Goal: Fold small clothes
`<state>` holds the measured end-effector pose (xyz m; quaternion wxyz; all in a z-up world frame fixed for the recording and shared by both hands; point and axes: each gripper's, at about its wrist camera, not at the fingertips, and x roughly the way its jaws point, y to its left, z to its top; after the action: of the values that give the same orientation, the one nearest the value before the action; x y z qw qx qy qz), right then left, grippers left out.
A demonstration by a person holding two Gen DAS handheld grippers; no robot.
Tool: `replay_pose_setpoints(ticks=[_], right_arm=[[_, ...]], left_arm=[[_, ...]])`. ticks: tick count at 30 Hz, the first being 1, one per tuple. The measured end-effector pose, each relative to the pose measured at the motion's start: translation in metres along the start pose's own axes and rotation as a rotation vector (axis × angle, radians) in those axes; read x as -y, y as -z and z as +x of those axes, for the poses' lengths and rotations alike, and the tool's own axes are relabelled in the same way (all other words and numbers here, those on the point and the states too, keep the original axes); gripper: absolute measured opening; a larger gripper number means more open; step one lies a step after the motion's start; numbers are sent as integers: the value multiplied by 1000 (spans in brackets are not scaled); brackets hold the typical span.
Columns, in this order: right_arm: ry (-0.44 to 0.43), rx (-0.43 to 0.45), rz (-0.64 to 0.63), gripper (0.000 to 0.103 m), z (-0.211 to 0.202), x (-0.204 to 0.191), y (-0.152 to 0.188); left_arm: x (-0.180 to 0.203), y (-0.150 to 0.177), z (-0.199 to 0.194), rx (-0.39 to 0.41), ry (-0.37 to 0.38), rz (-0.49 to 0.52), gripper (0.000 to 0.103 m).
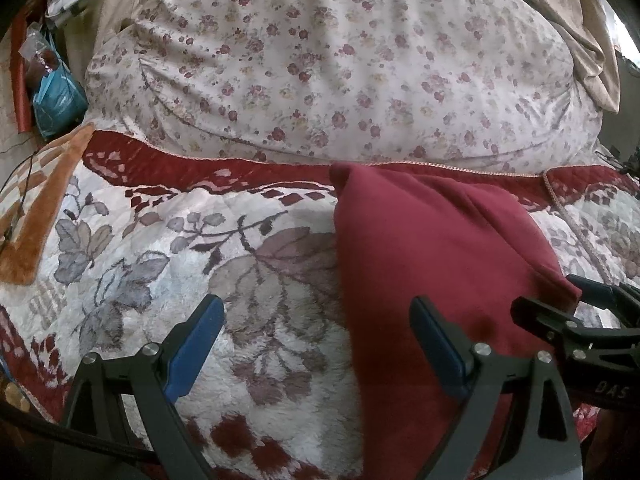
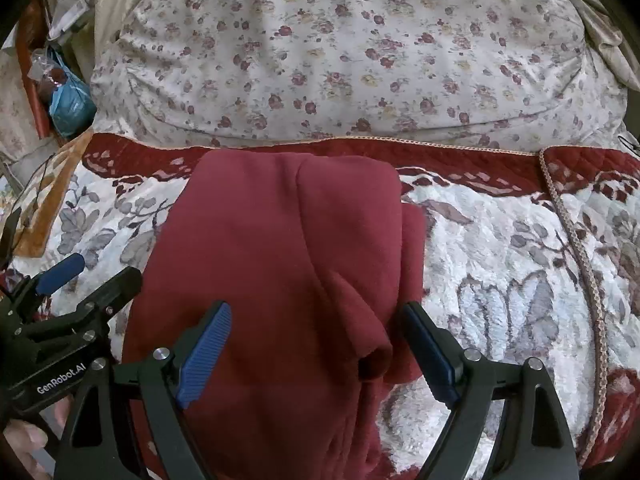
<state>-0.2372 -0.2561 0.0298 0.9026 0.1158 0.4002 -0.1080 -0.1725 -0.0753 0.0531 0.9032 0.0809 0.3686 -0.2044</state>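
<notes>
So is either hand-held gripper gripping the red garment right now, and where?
Neither. The left hand-held gripper and the right hand-held gripper both stand open above the red garment, pinching no part of it.

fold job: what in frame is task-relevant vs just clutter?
Task-relevant:
maroon garment, partly folded on the floral blanket
left gripper, open
right gripper, open over the garment

Just lying about:
floral pillow
blue plastic bag
orange-patterned blanket
beige curtain
</notes>
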Motion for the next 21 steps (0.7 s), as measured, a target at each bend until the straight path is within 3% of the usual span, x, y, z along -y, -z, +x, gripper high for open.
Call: replay_pose_setpoints(ticks=[21], right_arm=[[-2,-13,-11,91,3,-4,3]], left_arm=[[-2,0,0,-1,2,2,93]])
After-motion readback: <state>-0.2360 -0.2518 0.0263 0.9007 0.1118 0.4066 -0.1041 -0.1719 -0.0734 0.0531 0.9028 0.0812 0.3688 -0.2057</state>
